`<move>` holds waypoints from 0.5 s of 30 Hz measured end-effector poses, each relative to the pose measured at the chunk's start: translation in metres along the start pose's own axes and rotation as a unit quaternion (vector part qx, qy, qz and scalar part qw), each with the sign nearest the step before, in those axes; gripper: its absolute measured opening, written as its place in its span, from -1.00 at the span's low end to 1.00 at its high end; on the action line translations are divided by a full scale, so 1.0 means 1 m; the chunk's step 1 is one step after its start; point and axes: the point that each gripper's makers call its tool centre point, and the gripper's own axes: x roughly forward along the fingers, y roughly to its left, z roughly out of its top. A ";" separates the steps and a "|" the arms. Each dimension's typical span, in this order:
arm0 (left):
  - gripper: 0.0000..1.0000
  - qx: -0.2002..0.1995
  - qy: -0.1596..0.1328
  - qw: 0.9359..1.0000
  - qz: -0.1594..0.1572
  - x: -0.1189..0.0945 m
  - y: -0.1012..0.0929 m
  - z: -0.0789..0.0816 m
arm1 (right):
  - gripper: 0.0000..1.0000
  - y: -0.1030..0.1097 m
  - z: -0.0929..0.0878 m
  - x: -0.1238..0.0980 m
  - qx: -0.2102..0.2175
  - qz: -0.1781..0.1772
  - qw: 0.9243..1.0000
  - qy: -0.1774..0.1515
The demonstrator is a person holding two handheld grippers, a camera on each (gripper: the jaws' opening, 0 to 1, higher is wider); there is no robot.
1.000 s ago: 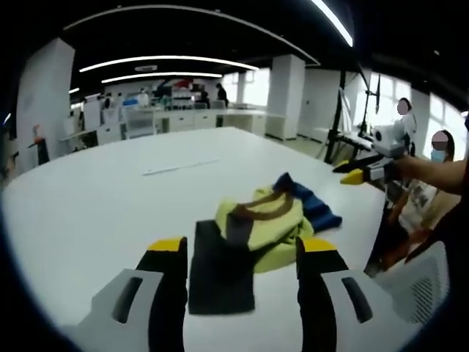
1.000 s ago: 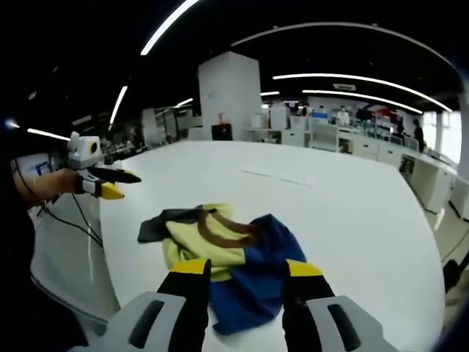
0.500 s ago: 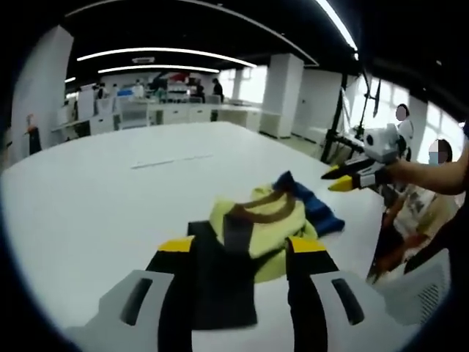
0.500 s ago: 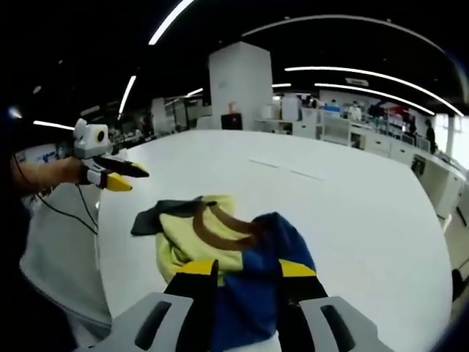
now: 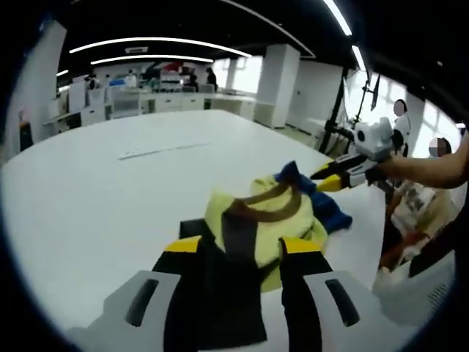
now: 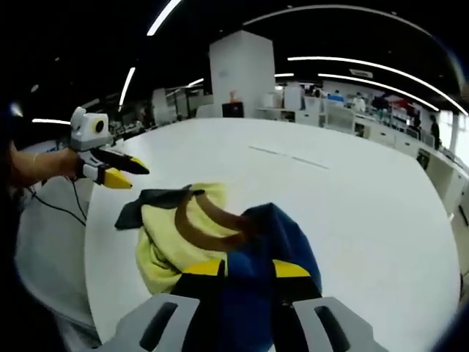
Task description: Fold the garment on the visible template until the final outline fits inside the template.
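Both grippers have closed in on the crumpled garment (image 5: pixel 264 220) near the table (image 5: pixel 88 198) edge. Left gripper (image 5: pixel 233 246) and right gripper (image 6: pixel 247 268) both open, holding nothing. Folding not started.

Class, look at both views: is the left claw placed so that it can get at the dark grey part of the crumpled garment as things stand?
Probably yes. The left claw is open, with the dark grey part of the garment lying between its jaws, and nothing on the white table blocks it. The right claw is over the blue end.
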 end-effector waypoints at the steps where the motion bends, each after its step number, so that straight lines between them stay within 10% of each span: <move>1: -0.28 -0.001 0.001 1.000 -0.001 0.002 0.000 0.000 | -0.62 -0.002 -0.001 0.002 0.001 0.000 1.000 0.002; 15: -0.63 -0.018 0.056 0.998 0.002 0.026 0.010 -0.026 | -0.87 -0.011 -0.013 0.016 0.006 -0.013 1.000 0.025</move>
